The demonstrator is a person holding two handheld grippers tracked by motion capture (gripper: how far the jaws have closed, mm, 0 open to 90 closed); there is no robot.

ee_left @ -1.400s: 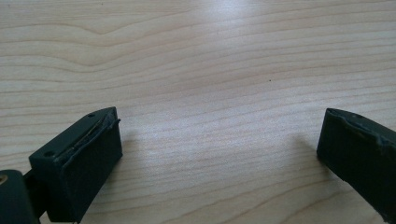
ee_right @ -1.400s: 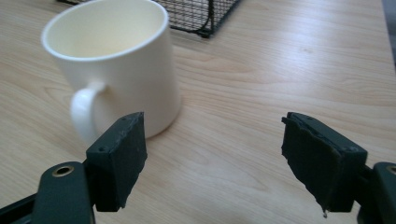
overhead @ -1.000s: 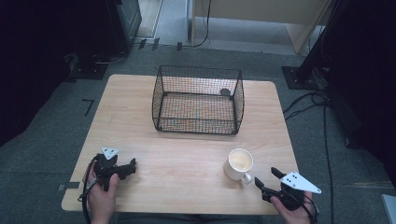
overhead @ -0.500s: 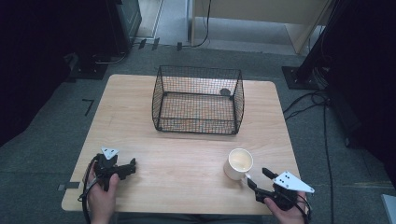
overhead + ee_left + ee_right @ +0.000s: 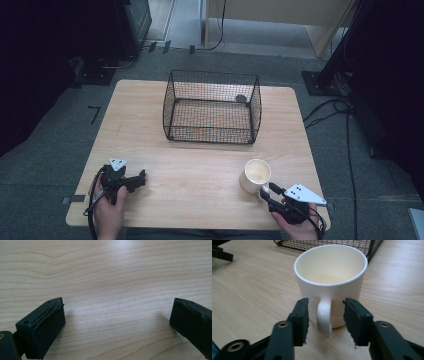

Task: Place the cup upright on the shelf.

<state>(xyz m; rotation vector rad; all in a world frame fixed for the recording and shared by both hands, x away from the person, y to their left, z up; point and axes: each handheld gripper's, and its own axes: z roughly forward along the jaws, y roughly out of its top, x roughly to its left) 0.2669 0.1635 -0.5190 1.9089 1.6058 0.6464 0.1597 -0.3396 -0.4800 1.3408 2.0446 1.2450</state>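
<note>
Your right gripper point(image 5: 325, 315) sits near the table's point(image 5: 200, 170) front right edge, jaws spread either side of the cream mug's point(image 5: 330, 282) handle (apparently not yet touching it). Bare wood lies between the mug and the wire basket point(image 5: 212, 106) behind it. Your left gripper point(image 5: 115, 320), jaws wide apart, rests low over bare wood front left.
</note>
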